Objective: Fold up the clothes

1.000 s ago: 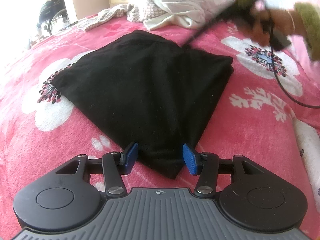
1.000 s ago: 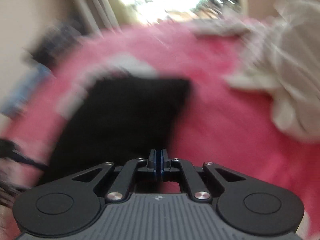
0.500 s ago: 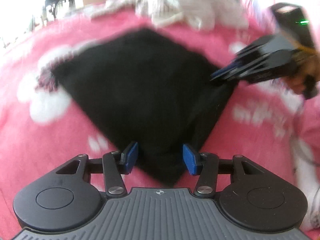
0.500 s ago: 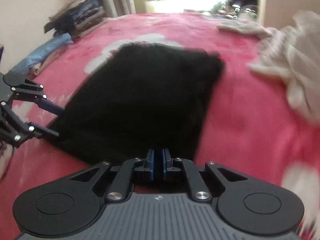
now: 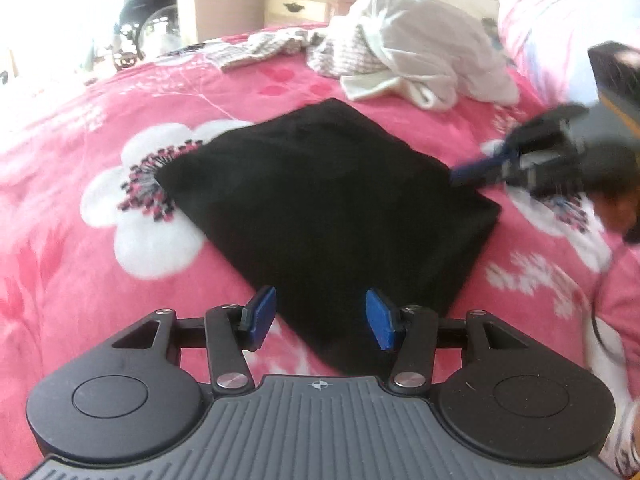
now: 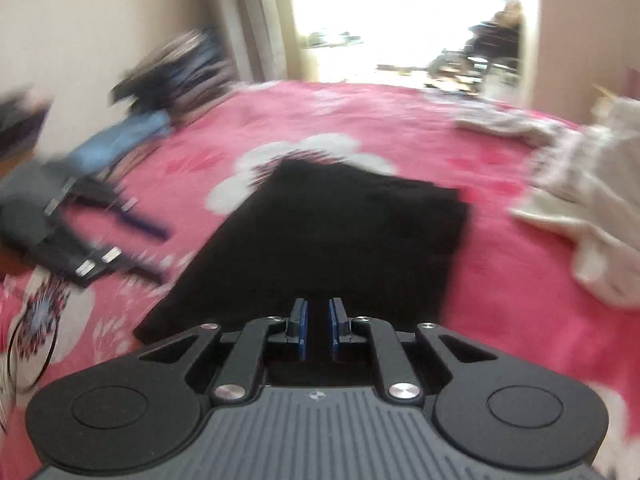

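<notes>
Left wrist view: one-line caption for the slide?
Open left tool poised at the near corner of a folded black garment on a pink floral blanket; right tool at its far edge.

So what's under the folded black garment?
The black garment lies on the pink flowered blanket, partly covering a white flower. Whatever else is beneath is hidden.

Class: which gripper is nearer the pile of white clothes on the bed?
Right. The right gripper sits at the black garment's far edge, toward the white pile; the left gripper is at its near corner.
</notes>
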